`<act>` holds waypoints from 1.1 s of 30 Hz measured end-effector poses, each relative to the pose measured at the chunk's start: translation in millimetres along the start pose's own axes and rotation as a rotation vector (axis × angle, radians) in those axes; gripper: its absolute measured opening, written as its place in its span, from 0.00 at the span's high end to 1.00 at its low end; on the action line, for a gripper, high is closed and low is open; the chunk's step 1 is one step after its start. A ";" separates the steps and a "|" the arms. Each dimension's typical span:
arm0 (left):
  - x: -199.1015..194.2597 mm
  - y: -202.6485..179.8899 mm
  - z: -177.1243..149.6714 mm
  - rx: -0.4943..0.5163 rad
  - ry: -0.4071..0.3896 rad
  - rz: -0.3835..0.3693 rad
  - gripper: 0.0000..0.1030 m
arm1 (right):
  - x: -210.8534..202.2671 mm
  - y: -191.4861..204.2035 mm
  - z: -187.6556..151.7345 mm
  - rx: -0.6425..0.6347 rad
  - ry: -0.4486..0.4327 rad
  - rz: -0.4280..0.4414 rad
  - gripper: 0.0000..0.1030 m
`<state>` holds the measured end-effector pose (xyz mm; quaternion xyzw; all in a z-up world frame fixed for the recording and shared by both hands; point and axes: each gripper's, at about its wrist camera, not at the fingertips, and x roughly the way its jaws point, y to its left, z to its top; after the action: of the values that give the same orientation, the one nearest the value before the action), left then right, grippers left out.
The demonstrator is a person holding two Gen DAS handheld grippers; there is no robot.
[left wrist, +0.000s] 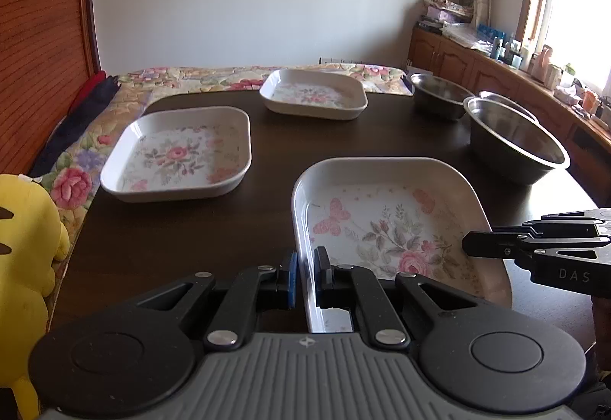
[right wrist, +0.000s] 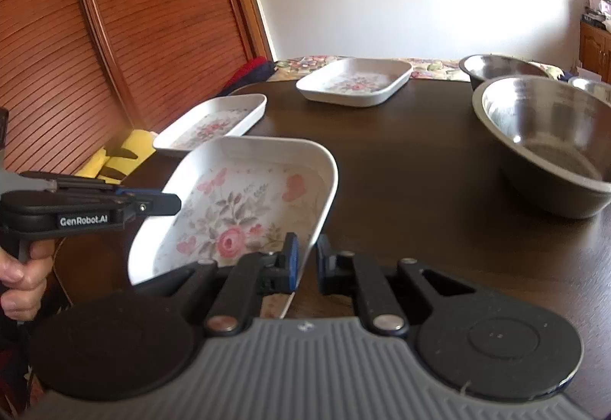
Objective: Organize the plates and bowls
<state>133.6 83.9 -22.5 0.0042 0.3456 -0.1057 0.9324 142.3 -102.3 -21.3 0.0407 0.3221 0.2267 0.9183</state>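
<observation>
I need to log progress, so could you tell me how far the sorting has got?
Nothing looks stacked yet. The near floral plate sits between the fingers of both the left gripper and the right gripper. Two more floral plates and three steel bowls lie apart on the table.

We are seeing glossy white floral dishes [left wrist: 175,152] on a smooth dark wooden table [left wrist: 267,190]. Shiny steel bowls [right wrist: 546,145] are gleaming nearby.
</observation>
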 end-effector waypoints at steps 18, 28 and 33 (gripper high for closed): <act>9.4 3.4 -3.2 -0.011 0.019 0.002 0.91 | 4.2 1.6 -5.5 0.015 0.014 -0.021 0.86; -0.1 7.7 4.1 -0.023 -0.020 0.015 0.80 | -5.4 4.0 -0.5 -0.044 -0.034 -0.076 0.69; -11.1 12.7 12.8 -0.024 -0.074 0.043 0.47 | -13.8 2.3 12.9 -0.065 -0.077 -0.090 0.59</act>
<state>136.1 97.5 -6.4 -0.0033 0.3120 -0.0815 0.9466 139.8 -105.4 -2.7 0.0049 0.2805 0.1936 0.9401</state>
